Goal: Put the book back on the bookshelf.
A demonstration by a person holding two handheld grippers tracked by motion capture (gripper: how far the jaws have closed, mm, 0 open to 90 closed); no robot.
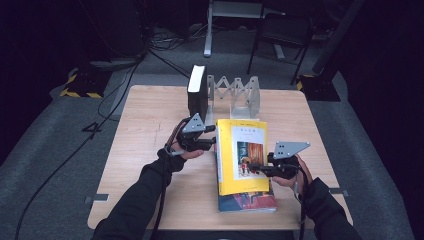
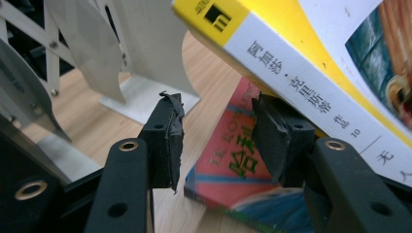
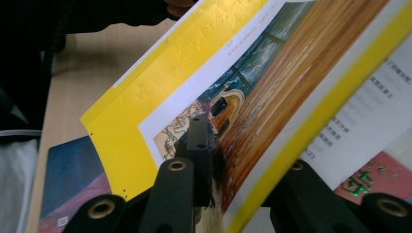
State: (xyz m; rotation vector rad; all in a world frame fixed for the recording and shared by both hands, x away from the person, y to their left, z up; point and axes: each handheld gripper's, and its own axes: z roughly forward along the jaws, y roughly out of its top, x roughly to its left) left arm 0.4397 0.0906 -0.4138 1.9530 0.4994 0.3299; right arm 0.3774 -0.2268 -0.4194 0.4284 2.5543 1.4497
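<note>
The yellow book (image 1: 243,155) was held tilted above the desk (image 1: 150,165), near its centre, over a second book with a red and blue cover (image 1: 247,201) that lay flat on the desk surface. In the high view, the yellow book overlapped most of the lower book, whose near edge projected toward the person.

The right hand-held gripper (image 1: 260,168) was at the right-hand edge of the yellow book. In the right gripper view, its jaws were pinching the front cover (image 3: 233,111): one pad (image 3: 200,141) pressed on the illustrated face and the other jaw lay beneath the cover.

The left hand-held gripper (image 1: 212,141) was at the spine side of the yellow book. In the left gripper view, its jaws stood spread with a clear gap between them. One pad (image 2: 272,136) sat under the spine (image 2: 296,82) of the yellow book, apparently touching it; the other pad (image 2: 167,136) was free of any object. The jaws clamped nothing.

Behind the books, a thick black book (image 1: 197,91) stood upright against a metal expanding book rack (image 1: 234,94) near the far edge of the desk.
</note>
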